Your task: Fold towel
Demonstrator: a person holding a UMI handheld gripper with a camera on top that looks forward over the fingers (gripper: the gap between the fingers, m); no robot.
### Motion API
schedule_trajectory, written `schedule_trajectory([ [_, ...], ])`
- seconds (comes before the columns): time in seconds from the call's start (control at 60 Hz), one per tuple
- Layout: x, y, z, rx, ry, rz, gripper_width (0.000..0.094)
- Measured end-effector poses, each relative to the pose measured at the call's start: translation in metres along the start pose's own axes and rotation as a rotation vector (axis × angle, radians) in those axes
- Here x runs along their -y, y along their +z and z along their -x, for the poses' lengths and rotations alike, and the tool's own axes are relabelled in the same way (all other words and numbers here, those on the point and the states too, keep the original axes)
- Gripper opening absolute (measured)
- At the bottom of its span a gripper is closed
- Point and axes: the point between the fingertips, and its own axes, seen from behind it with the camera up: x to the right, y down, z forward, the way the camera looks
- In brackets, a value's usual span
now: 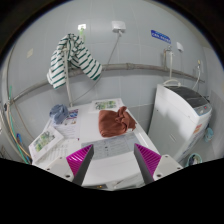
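**Crumpled towel on the white table, ahead of the parted fingers**

A rust-red towel [116, 122] was seen lying bunched in a heap on the white table [100, 148], toward its far right part, near the edge. It lay beyond the gripper [114, 160] and apart from it, untouched. The gripper's two fingers were held released and wide apart, with nothing between them but bare tabletop; the pink pads [80, 157] were visible on their inner faces.

To the left of the towel, a printed sheet [106, 105] was laid flat near the table's far edge. Further left, a small blue object [59, 113] was set on the table; what it was could not be told. Another printed sheet [42, 143] was placed nearer, at the table's left side.

On the wall behind, a green-and-white striped garment [72, 56] was hung. To the right of the table, a white washing machine [182, 115] was stood.
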Motion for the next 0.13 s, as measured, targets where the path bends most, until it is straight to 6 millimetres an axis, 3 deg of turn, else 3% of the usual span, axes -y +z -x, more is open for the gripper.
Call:
schedule_trajectory([
  [0.133,-0.012,-0.035,0.002,0.026,-0.022,-0.008,0.0847],
])
